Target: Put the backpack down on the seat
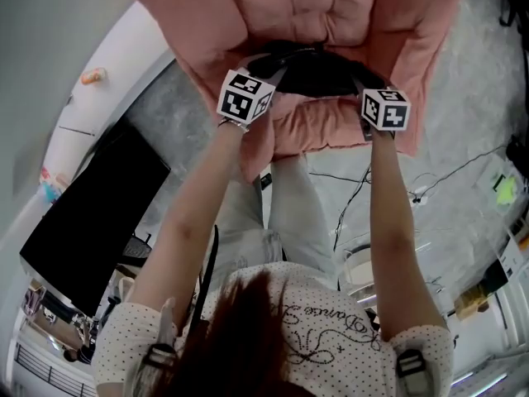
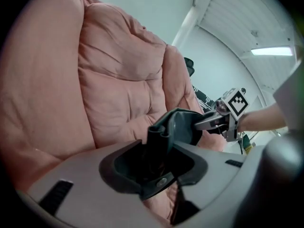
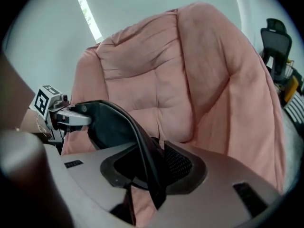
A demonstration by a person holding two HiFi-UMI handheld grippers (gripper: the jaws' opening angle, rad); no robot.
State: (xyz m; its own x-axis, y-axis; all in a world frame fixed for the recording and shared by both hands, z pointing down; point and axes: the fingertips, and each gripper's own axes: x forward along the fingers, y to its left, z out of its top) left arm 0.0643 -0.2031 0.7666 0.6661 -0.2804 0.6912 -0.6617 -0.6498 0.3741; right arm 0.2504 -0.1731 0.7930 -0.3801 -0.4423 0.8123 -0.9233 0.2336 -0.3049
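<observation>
The backpack [image 1: 307, 71] is seen lying crosswise on the front of the pink seat [image 1: 331, 7], its long axis running from one gripper to the other. A dark strap [image 2: 160, 139] is lodged between the partly parted jaws of the left gripper [image 2: 156, 163], and a second strap [image 3: 142, 151] is draped through the half-open right gripper [image 3: 152, 172]; neither is visibly pinched. The bag lies just ahead of both grippers, equally near each, so a straight pull back is judged enough.
</observation>
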